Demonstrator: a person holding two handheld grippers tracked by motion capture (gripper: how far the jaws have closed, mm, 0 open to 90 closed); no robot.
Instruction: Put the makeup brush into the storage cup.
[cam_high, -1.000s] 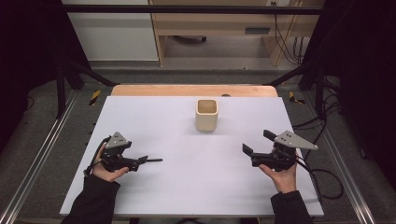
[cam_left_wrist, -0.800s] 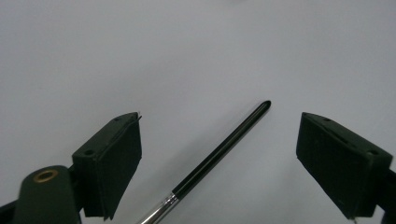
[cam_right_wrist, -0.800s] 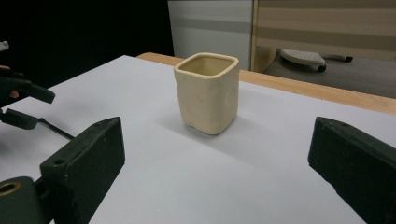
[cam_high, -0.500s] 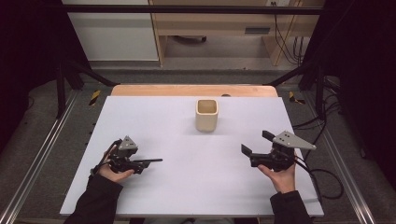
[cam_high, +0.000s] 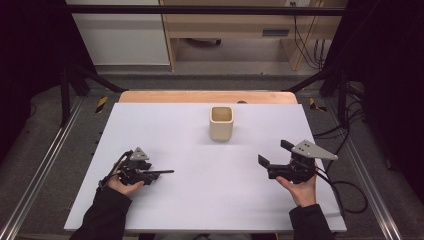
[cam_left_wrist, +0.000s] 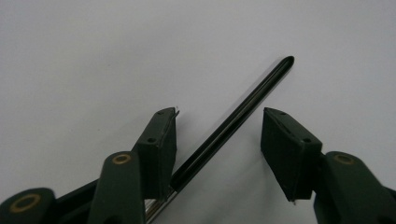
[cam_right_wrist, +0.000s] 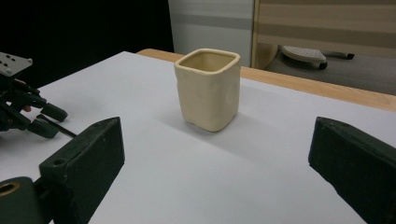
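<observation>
White tabletop (cam_high: 200, 200) takes up the middle of the high view, with a wooden edge along its far side and dark floor, metal rails and cabinets beyond.

At the lower left of that view the left gripper (cam_high: 159, 173) lies low over the table in the person's hand, pointing toward the right of the frame. A thin black rod (cam_high: 161, 172) lies along the surface and sticks out past its tips. In the left gripper view the rod (cam_left_wrist: 236, 116) runs diagonally from the bottom centre to the upper right, between the two pads. The left pad (cam_left_wrist: 159, 149) sits against it, while the right pad (cam_left_wrist: 287, 154) stands clear of it with bare table between them. The jaws have just been closing around the rod, and they are not yet clamped on it.

At the lower right of the high view the right gripper (cam_high: 272, 155) is held above the table with its jaws wide apart and nothing between them. A cream square cup (cam_high: 221, 123) stands upright at the upper centre of the table, well apart from both grippers; the right gripper view shows the cup (cam_right_wrist: 208, 88) beyond its open jaws.
</observation>
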